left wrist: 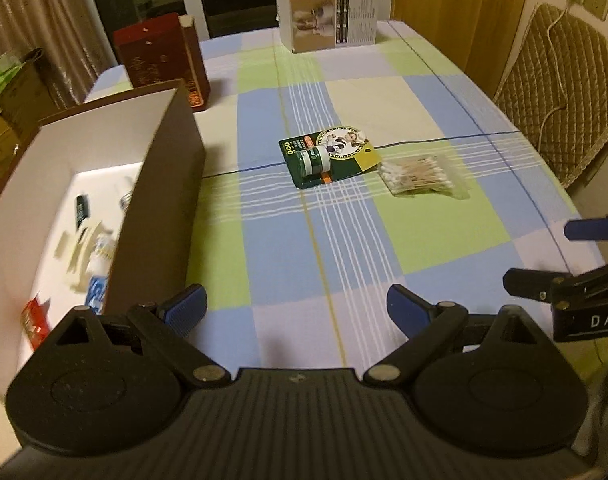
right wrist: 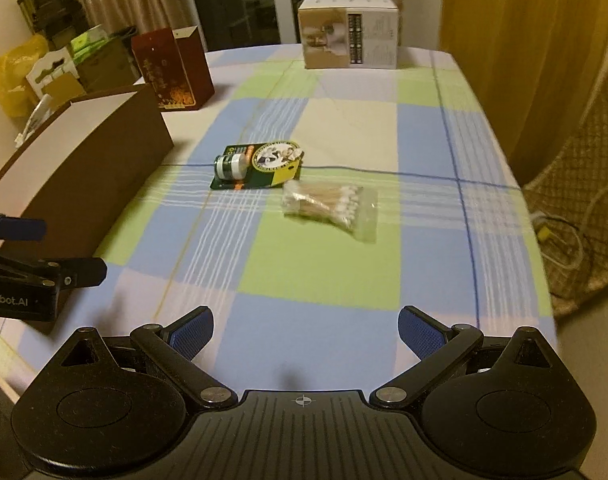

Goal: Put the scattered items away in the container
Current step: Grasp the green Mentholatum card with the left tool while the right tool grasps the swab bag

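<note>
Left wrist view: the left gripper point(left wrist: 295, 308) hangs released and empty beside the box point(left wrist: 159, 168) at the table's point(left wrist: 444, 240) left edge. The green card point(left wrist: 330, 158) and cotton swab bag point(left wrist: 422, 176) wait mid-table.

Right wrist view: the right gripper point(right wrist: 306, 334), also released, faces the bag point(right wrist: 330, 206), presumably next; swabs lie crosswise.

Ahead of your tongs, a woven checked tablecloth point(right wrist: 324, 272) lies matt; the swab bag point(right wrist: 332, 208) is glossy clear plastic; leftward, the cardboard container point(left wrist: 159, 152) looks matt.
</note>
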Motion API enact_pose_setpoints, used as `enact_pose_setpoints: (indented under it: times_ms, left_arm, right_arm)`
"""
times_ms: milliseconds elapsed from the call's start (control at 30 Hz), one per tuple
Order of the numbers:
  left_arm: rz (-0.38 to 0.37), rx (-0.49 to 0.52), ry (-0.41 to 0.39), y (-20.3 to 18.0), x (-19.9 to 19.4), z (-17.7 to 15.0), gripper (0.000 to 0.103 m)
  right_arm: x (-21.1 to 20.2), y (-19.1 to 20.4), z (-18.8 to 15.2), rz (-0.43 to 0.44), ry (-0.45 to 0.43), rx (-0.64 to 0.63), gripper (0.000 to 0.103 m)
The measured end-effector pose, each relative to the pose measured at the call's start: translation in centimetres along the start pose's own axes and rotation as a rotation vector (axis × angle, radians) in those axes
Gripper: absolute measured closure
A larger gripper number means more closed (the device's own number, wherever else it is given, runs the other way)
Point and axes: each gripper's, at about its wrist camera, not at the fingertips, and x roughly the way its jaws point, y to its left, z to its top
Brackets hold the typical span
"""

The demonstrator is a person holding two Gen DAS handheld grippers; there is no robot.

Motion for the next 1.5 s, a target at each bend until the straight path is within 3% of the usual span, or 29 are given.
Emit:
enact_pose_setpoints:
  times_ms: [300, 967, 1067, 1233, 1300, 1367, 1500]
  left_arm:
    - [-0.013, 0.076, 0.008, 0.6, 5.1, 3.5, 0.01]
    - [-0.037, 0.058, 0.009, 0.7, 9.6, 6.2, 0.01]
    - [-0.026, 0.051, 0.013, 0.8, 9.9, 6.1, 0.01]
    - [-0.029, 0.035, 0.016, 1.0, 10.1, 6.2, 0.011]
    - [-0.03, 0.039, 0.016, 0.9, 10.2, 6.2, 0.011]
    - [-0.035, 0.043, 0.021, 0.7, 10.4, 6.2, 0.016]
    - [-0.055, 0.045, 0.02, 0.6, 10.7, 6.4, 0.026]
  right_arm:
    - [6.0, -2.4, 4.1, 0.045, -0.048, -0.225, 0.0]
    - [12.1, -2.9, 6.7, 0.167, -0.041, -0.398, 0.0]
    - [13.7, -2.7, 7.1, 0.173, -0.029, -0.445, 0.03]
    - [15.2, -2.4, 7.1, 0.145, -0.018, -0.513, 0.032]
    - [14.9, -2.3, 7.0, 0.134, -0.007, -0.51, 0.051]
    - [14.2, -2.2, 6.7, 0.112, 0.014, -0.53, 0.057]
    - [12.8, -2.2, 5.5, 0.092, 0.071, -0.484, 0.058]
